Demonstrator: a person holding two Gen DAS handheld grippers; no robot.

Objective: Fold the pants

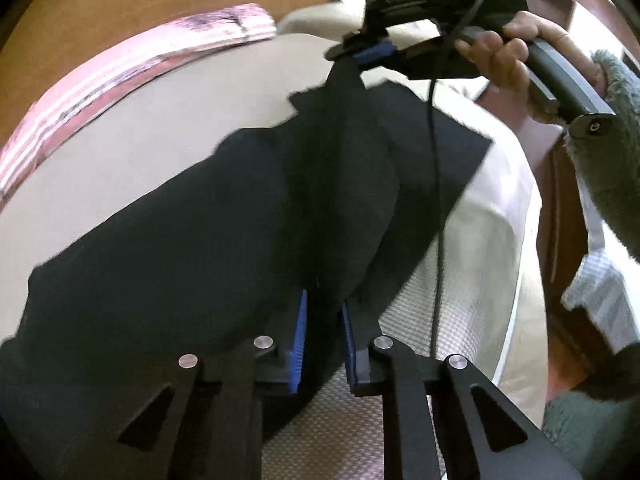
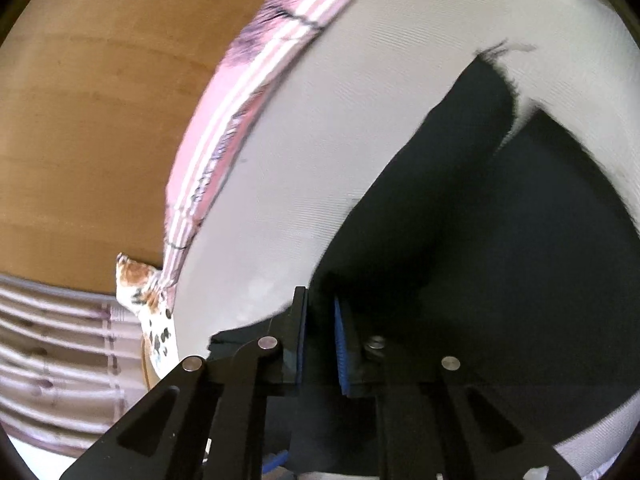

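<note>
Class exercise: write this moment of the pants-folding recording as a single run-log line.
stage: lifting edge to fold | left gripper: shut on black pants | right gripper: shut on pants, raised | surface: white bed cover | fold: not done

Your left hand-held gripper (image 1: pixel 322 344) is matte black, with 2 flat arms carrying triangular cut-outs; beside those cut-outs sit 4 round silver pins. Its 2 fingers (image 1: pixel 298 344) are faced with ribbed blue pads. Your right hand-held gripper (image 1: pixel 360 52) has the same build, with blue pads (image 2: pixel 342 354) inside black plates and silver pins behind them. Behind its pads runs a long black handle ending in a flat cap with 1 screw. A thin black cable (image 1: pixel 436 208) hangs beneath that handle. The sleeve (image 1: pixel 616 144) behind the handle is fuzzy grey-green knit.
</note>
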